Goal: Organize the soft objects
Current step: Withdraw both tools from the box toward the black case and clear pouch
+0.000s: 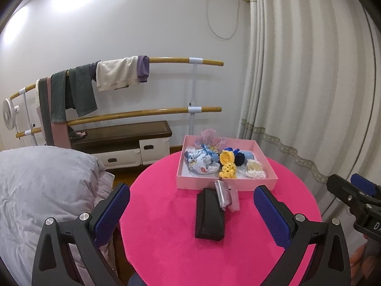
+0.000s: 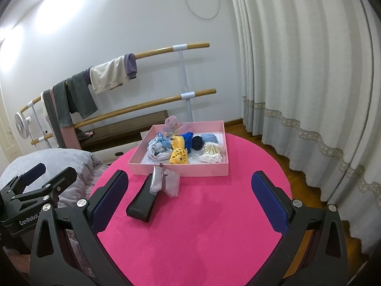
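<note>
Soft items (image 2: 176,146) heaped in pink box (image 2: 178,168), overlapping, indistinct; both hand-held grippers (image 1: 191,205) (image 2: 189,199) wide, empty.

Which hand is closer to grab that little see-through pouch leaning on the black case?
Probably the left gripper. In its view the pouch and black case sit centred between its open jaws; for the right gripper they lie off to the left.
</note>
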Tool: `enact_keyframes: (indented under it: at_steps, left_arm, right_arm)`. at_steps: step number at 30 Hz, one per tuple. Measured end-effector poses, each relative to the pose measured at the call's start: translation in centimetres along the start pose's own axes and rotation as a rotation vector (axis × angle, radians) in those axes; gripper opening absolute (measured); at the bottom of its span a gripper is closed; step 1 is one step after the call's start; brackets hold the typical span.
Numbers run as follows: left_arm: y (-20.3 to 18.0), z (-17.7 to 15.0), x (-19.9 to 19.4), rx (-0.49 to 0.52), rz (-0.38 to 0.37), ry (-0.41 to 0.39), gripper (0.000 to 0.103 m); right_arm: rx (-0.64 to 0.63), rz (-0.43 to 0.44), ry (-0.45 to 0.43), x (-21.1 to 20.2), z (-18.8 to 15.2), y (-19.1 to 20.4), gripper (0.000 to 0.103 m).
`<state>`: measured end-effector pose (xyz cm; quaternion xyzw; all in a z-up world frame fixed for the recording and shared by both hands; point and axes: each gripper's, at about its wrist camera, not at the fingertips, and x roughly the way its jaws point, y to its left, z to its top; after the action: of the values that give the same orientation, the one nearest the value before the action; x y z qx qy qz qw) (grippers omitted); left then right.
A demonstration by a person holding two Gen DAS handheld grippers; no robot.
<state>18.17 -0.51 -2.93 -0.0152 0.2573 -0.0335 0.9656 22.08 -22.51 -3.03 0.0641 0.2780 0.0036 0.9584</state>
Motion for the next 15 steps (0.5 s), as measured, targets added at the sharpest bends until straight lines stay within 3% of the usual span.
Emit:
enact_keyframes:
  at_steps: [15]
  left_arm:
    - [0.6, -0.3, 2.9, -0.015, 0.005, 0.072, 0.103]
  right_arm:
    - [0.015, -0.012, 0.039, 1.7, -0.1, -0.6, 0.103]
